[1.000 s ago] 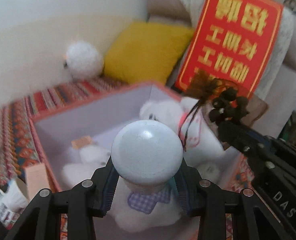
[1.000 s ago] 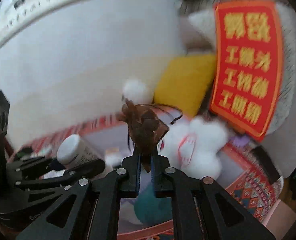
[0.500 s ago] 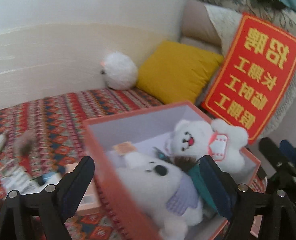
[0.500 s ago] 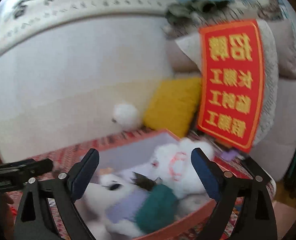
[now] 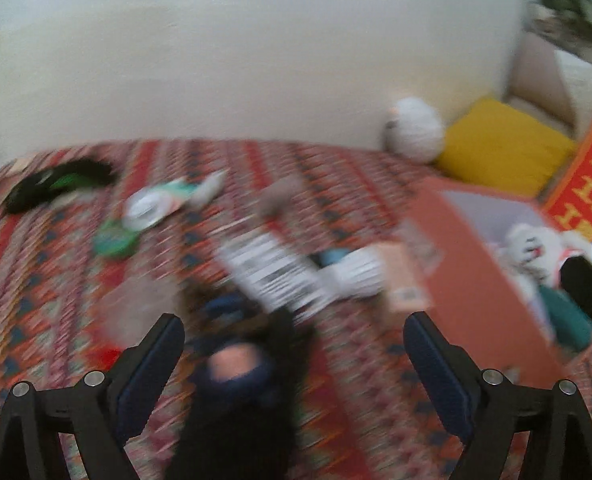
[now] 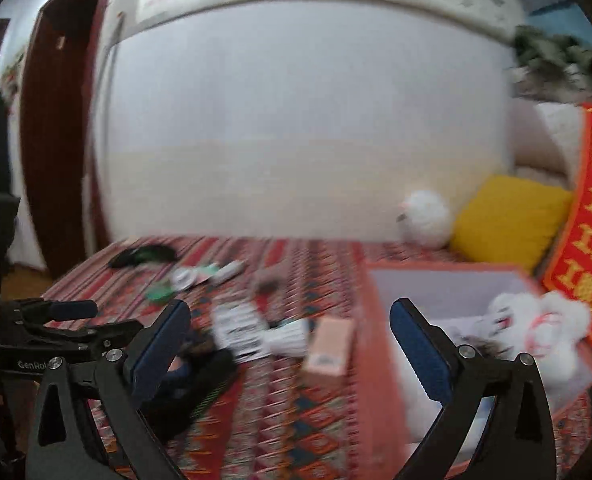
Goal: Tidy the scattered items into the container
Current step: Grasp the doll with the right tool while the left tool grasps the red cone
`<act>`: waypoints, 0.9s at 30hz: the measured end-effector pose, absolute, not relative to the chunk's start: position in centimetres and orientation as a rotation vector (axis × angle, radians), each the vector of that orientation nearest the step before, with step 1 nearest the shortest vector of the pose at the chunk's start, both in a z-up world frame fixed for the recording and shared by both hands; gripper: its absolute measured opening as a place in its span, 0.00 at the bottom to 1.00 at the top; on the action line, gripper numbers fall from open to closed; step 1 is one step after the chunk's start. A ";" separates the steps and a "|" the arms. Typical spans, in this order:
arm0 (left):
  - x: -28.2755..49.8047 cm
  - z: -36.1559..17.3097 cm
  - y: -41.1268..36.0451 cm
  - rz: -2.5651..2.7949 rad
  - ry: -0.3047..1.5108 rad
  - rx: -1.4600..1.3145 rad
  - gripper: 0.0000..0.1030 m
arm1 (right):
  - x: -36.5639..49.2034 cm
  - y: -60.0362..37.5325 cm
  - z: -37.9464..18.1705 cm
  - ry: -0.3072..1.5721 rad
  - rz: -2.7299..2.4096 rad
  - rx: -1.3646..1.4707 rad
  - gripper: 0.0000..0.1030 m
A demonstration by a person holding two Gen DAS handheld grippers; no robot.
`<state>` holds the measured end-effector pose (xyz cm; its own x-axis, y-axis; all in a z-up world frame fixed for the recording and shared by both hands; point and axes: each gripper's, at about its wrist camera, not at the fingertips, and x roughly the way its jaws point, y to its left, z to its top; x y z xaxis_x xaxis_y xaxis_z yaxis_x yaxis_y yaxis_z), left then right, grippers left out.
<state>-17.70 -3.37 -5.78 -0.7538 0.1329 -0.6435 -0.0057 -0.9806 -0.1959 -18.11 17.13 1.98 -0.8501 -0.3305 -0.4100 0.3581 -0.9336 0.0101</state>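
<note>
Both grippers are empty, fingers spread wide. Between and just beyond the left gripper (image 5: 293, 346) fingers lies a blurred dark item (image 5: 239, 400) on the patterned cloth (image 5: 55, 300). The right gripper (image 6: 289, 326) looks over scattered items: a pink box (image 6: 328, 350) ahead between its fingers, a black-and-white printed packet (image 6: 235, 330) nearer the left finger. The orange container (image 6: 380, 344) sits by the right finger, a white plush bear (image 6: 536, 320) inside
</note>
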 end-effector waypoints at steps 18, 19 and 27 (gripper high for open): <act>-15.7 -16.1 -10.9 2.868 -0.320 -1.373 0.90 | -23.4 5.4 -12.2 0.036 -2.181 1.299 0.91; -15.9 -16.4 -11.0 2.865 -0.321 -1.383 0.90 | -23.3 4.8 -12.8 0.052 -2.169 1.309 0.91; -18.5 -17.3 -14.5 2.909 -0.440 -1.409 0.90 | -22.6 0.2 -16.0 0.296 -2.185 1.306 0.77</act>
